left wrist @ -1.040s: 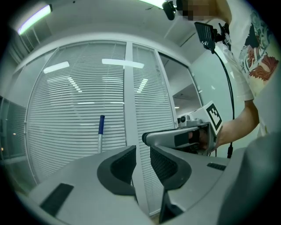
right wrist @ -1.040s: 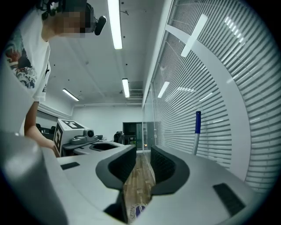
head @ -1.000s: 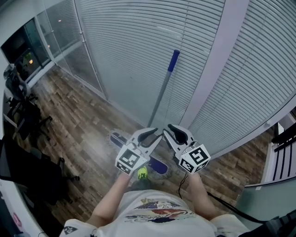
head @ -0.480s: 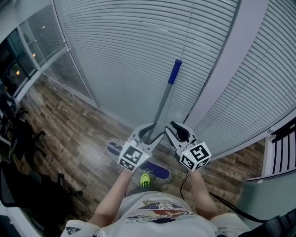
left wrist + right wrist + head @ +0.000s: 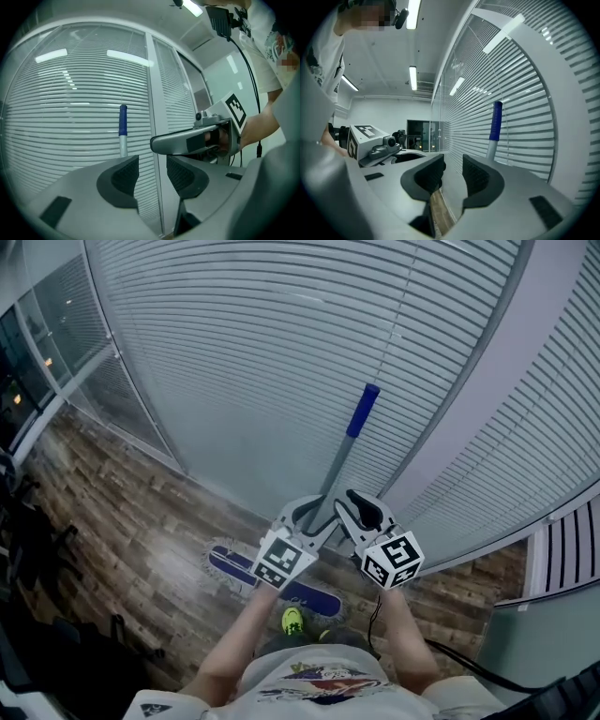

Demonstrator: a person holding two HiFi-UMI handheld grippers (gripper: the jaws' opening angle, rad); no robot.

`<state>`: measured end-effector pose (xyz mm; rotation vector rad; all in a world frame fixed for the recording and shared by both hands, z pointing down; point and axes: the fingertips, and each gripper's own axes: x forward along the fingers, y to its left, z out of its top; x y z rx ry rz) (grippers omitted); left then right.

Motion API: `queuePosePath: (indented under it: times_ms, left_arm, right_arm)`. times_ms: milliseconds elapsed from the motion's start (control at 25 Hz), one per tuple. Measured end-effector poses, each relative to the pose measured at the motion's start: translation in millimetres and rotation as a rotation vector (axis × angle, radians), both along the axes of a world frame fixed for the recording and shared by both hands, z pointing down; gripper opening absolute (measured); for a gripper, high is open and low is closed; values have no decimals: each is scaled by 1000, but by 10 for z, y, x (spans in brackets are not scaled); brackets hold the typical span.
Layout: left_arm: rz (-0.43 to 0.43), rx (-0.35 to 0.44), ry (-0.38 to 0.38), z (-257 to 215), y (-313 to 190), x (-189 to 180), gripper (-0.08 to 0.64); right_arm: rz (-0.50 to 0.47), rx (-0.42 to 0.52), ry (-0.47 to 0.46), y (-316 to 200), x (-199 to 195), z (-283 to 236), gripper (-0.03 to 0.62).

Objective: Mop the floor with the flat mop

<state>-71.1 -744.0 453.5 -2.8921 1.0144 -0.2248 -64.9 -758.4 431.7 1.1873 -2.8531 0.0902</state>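
Looking steeply down, the head view shows a flat mop point(image 5: 336, 470) at the edge of the wooden floor point(image 5: 122, 521), where the boards meet a glass wall point(image 5: 141, 409) covered by blinds point(image 5: 253, 352). Its dark blue pad point(image 5: 230, 566) lies flat on the boards close to the wall. Its grey handle point(image 5: 328, 486), topped by a blue grip point(image 5: 363, 411), rises in front of the blinds between the two grippers. The left hand-held gripper point(image 5: 152, 172) has its jaws well apart; they have just been opening, with nothing between them, and the handle shows to the left of them. The right hand-held gripper point(image 5: 453, 174) has a narrower gap, has also just been opening, and holds nothing; the handle stands to the right of its jaws. A bright green shoe point(image 5: 292, 620) is just beside the pad.
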Motion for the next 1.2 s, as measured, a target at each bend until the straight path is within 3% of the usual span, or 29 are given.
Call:
queuePosePath:
  times_ms: [160, 400, 600, 880, 1200]
  left_arm:
    - [9, 24, -1, -1, -232, 16, 161]
    - [-15, 0, -44, 534, -719, 91, 161]
    - [-18, -16, -56, 461, -921, 91, 161]
    - [-23, -46, -65, 624, -1230, 122, 164]
    - [-33, -70, -38, 468, -1514, 178, 147]
  right_arm:
    - [35, 18, 16, -239, 37, -5, 114]
    - [95, -3, -5, -757, 258, 446, 130]
    - [116, -3, -20, -934, 368, 258, 132]
    - [106, -9, -40, -1272, 380, 290, 137]
    - [13, -17, -56, -1498, 251, 56, 141]
